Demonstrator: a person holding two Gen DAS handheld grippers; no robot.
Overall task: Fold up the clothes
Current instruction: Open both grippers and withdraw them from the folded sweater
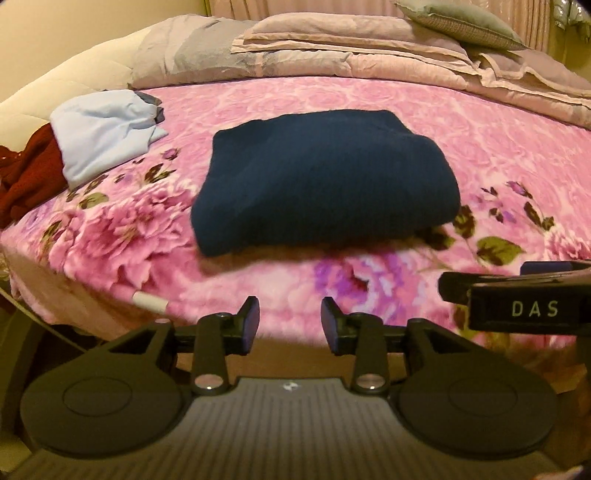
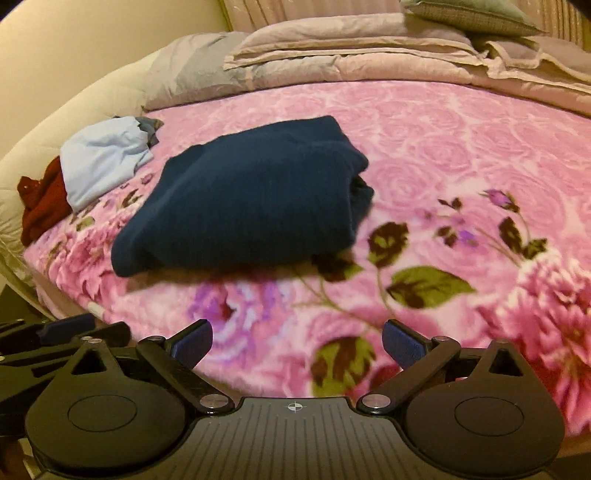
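Observation:
A dark navy knit garment lies folded into a thick rectangle on the pink floral blanket; the right wrist view shows the same garment left of centre. My left gripper hovers over the near edge of the bed, short of the garment, open with nothing between its blue pads. My right gripper is also back from the garment, jaws wide open and empty. Its body with the letters DAS shows at the right edge of the left wrist view.
A light blue garment and a dark red knit one are heaped at the bed's left edge. Folded beige bedding and a grey-green pillow lie at the far side. A cream padded bed frame curves round the left.

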